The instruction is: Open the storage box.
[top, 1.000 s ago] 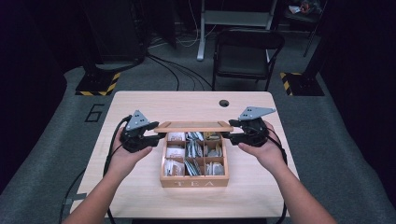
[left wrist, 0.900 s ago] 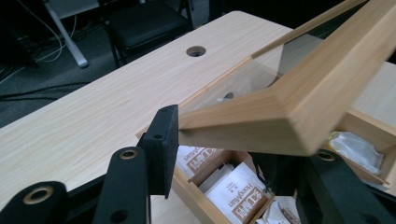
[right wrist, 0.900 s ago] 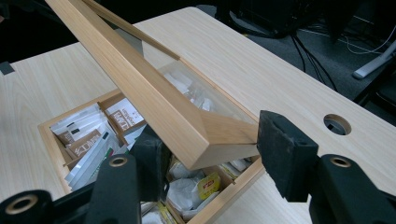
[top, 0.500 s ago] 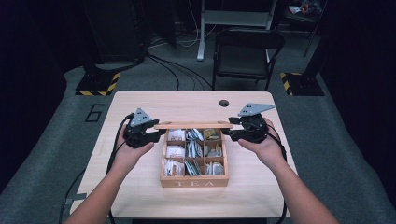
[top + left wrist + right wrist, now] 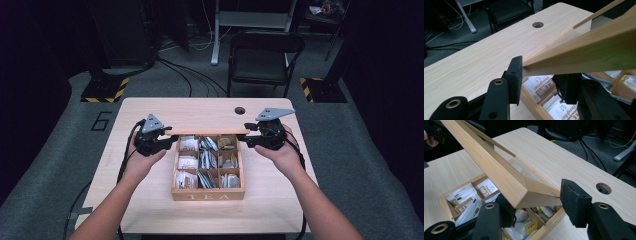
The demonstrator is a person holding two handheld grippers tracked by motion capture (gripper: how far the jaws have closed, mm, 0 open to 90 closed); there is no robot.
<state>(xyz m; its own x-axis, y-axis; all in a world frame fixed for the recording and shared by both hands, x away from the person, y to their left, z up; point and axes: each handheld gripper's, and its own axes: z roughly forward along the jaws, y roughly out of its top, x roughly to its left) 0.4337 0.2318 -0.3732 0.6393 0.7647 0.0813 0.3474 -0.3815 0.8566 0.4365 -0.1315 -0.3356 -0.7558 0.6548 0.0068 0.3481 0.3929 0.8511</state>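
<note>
- A pale wooden counter [image 5: 150, 200] carries a tea box [image 5: 207, 192] at its middle, packets filling the compartments.
- The box's hinged lid [image 5: 207, 132] stands raised over the far edge, its long axis running left to right between both hands.
- Left tongs [image 5: 167, 137] pinch the lid's left end; right tongs [image 5: 248, 134] pinch its right end, each equally near.
- The hinge is hidden behind the lid, and packet print is mostly unreadable.
</note>
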